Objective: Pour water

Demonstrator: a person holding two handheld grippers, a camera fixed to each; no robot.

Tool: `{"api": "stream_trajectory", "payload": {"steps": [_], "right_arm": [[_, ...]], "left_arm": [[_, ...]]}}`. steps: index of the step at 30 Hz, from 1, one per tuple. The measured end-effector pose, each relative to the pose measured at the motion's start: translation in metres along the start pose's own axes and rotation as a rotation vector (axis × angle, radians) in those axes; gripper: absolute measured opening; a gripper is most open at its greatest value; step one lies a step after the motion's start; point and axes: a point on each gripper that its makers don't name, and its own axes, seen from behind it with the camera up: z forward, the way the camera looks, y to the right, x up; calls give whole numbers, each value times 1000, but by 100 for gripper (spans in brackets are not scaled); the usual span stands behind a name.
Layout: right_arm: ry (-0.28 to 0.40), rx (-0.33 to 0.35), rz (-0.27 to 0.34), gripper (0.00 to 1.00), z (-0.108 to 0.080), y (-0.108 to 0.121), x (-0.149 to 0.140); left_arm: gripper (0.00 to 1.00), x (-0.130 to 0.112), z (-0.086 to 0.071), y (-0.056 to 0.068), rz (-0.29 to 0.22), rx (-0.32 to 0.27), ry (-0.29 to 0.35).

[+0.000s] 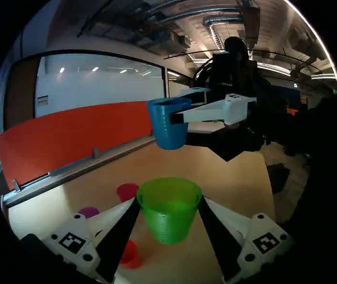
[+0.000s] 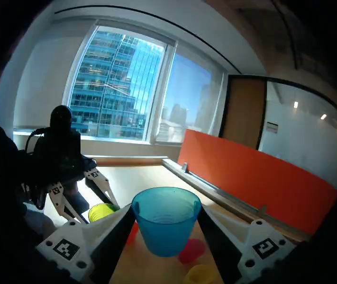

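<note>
Nearest in the left gripper view, the left gripper [image 1: 169, 202] is closed part-way, and both of its fingers press the sides of the green cup [image 1: 169, 225]. The cup sits upright between the fingertips with its rim standing above them. Under it on the pale wooden table [image 1: 234, 180] stand three small cups: a red one [image 1: 131, 254] by the left finger, a purple one [image 1: 88, 211] further left, and a magenta one [image 1: 127, 191] just behind the green cup's rim. Nearest in the right gripper view, the right gripper [image 2: 166, 213] is likewise narrowed onto the blue cup [image 2: 166, 229], with a finger against each side and the cup upright. A pink cup [image 2: 192, 250] and a yellow cup [image 2: 201, 273] stand on the table below it. Whether either of the two held cups contains water cannot be made out. Farther off in the left gripper view, the blue cup hangs in the right gripper's grip above the table. It is higher than the green cup, beyond it and well apart from it, and roughly upright. The person [image 1: 234, 71] holding the tools is a dark shape behind it. An orange panel [image 1: 73, 135] runs along the far edge of the table. In the right gripper view a large window [image 2: 121, 90] shows glass towers and blue sky.
</note>
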Motion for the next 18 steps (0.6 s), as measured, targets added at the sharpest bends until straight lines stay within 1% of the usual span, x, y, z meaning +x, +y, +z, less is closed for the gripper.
{"api": "stream_trajectory", "payload": {"steps": [5, 13, 18], "right_arm": [[-22, 19, 18, 91, -2, -5, -16], [-36, 37, 41, 91, 0, -11, -31], [-39, 41, 77, 91, 1, -10, -41]], "left_arm": [[86, -11, 6, 2, 2, -10, -40], [86, -27, 15, 4, 0, -26, -92], [86, -35, 19, 6, 6, -36, -125]]}}
